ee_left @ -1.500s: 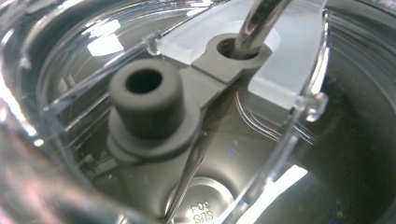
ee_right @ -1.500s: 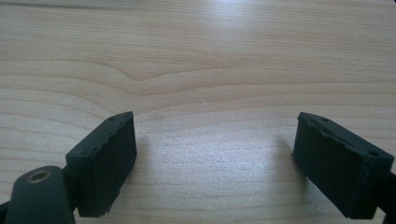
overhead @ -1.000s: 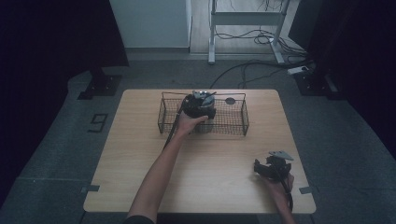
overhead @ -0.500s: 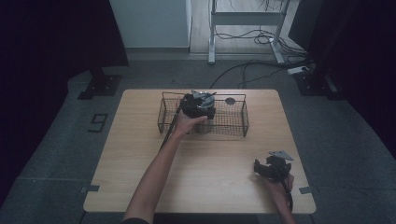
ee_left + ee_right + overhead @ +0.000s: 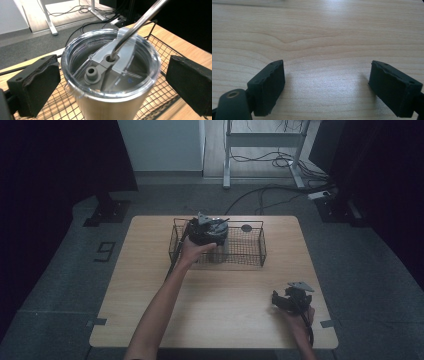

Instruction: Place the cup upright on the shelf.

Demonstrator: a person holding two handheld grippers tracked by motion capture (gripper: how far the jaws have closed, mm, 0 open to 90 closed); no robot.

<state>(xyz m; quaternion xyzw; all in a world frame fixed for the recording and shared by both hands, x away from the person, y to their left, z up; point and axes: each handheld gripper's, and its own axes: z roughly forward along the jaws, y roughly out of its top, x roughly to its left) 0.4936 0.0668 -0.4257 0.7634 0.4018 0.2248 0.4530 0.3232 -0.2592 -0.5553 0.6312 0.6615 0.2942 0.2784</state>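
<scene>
The left gripper (image 5: 110, 82) has its two black fingers (image 5: 35, 85) wide apart, one on each side of a metal cup (image 5: 110, 100). The fingers are near the cup but do not touch it. The cup has a clear lid (image 5: 110, 62) and a metal straw (image 5: 137, 25) poking out through a hole in the lid. The cup stands in a black wire basket (image 5: 250, 247), on the left side of it, at the far part of the wooden surface (image 5: 220, 305). A small dark round thing (image 5: 246, 227) lies on the surface just behind the basket. The right gripper (image 5: 327, 82) is low over the bare wood near the right front corner, well apart from the basket. Its fingers (image 5: 267, 85) are wide apart too, and they hold nothing. Since a second ago, the left gripper has stayed at the cup with hardly any move, and the right gripper has stayed in the same spot.
</scene>
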